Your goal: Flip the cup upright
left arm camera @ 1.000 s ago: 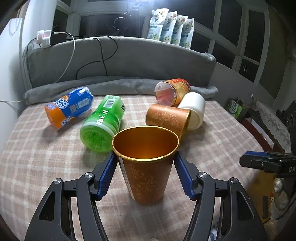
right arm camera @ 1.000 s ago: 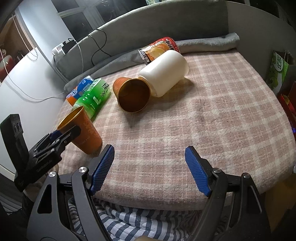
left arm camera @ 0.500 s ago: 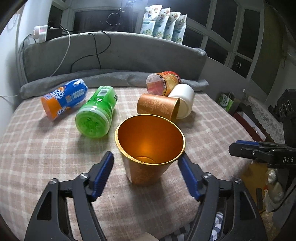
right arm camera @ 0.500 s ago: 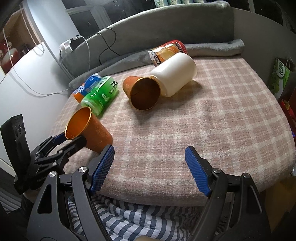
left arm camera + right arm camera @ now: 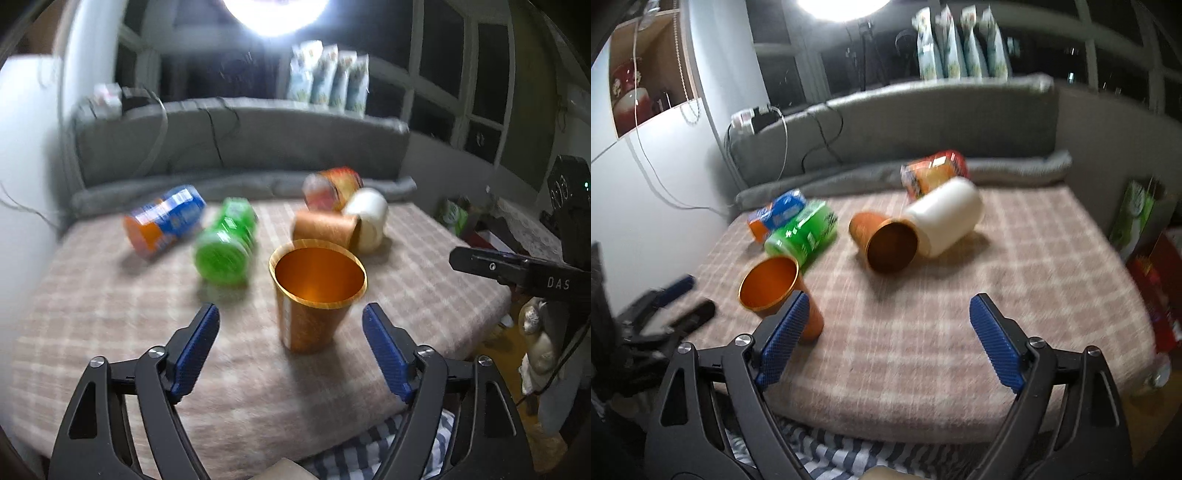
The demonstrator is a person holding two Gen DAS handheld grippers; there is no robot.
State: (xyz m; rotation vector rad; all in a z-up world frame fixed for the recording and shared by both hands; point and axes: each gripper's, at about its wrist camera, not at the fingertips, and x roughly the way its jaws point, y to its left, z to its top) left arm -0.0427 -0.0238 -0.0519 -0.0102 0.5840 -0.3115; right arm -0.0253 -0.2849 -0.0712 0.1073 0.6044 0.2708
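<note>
Left tongs (image 5: pixel 291 352) are spread wide, blue pads on either side of nothing. A moment ago they stood close around the shiny orange metal cup (image 5: pixel 316 295); now they have pulled back and the cup stands upright by itself on the pink checked blanket (image 5: pixel 110 314), mouth up. Behind it lie a second orange cup on its side (image 5: pixel 325 230), a white plastic jar (image 5: pixel 367 221), a green tube (image 5: pixel 225 245) and a blue and orange can (image 5: pixel 164 223). This view is more blurred than before.

Right tongs (image 5: pixel 886 338) are wide too and hold nothing, same as before. From here the upright cup (image 5: pixel 775 288) sits just past the left blue pad (image 5: pixel 783 338), near the blanket's edge (image 5: pixel 960 413). Left tongs (image 5: pixel 676 306) now sit apart from the cup. The lying cup (image 5: pixel 886 243) touches the white jar (image 5: pixel 947 219).
</note>
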